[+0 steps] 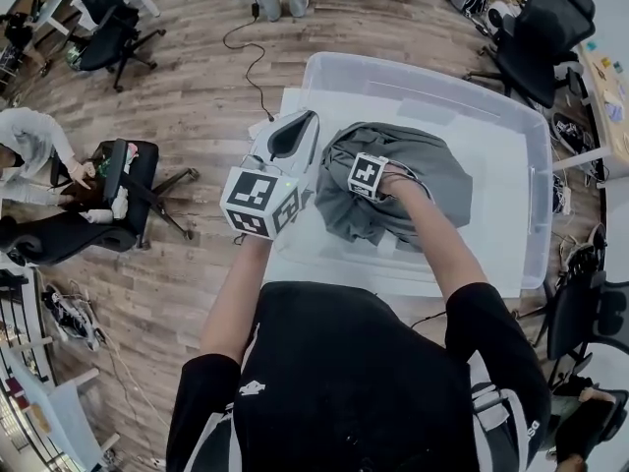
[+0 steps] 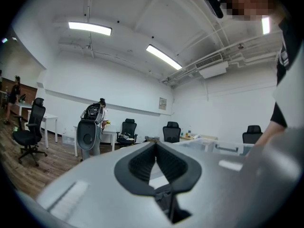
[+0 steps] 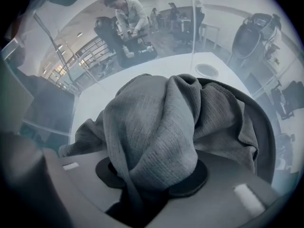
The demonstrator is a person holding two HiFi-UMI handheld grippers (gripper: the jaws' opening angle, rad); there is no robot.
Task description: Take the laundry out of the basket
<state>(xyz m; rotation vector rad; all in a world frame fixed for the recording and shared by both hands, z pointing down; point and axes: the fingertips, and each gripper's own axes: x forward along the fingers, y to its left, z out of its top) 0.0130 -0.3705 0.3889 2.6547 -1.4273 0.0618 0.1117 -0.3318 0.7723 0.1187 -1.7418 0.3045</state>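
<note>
Black shirt [image 1: 344, 382] fills the bottom of the head view, and the small white logo [image 1: 252, 388] on its back is too small to read. It also covers the near rim of the clear plastic bin [image 1: 423, 72].

Inside the bin lies the laundry, a grey knit garment [image 1: 418, 170], bunched toward the bin's left half, possibly a sweatshirt, though its shape is too crumpled to be sure. The right gripper [image 3: 152, 177] is clamped on a thick fold of it: in the right gripper view the ribbed cloth bulges up out of the jaws and covers both black pads almost wholly. From the head view only this gripper's marker cube [image 1: 367, 175], with its black-and-white square pattern, shows above the fabric. The jaws are buried, and the person's right forearm [image 1: 432, 229] hides part of the garment behind it.

The left gripper [image 1: 300, 126] is held up over the bin's left rim, its own marker cube [image 1: 257, 200] toward the camera. Its jaws are closed tip to tip with nothing between them, and they point out over the room.

A small framed notice [image 2: 163, 103] on the far wall in the left gripper view is illegible. Left of the bin, a black cable [image 1: 251, 62] trails over the wooden floor [image 1: 197, 106] and a seated person [image 1: 34, 146] is cut off by the picture's edge.
</note>
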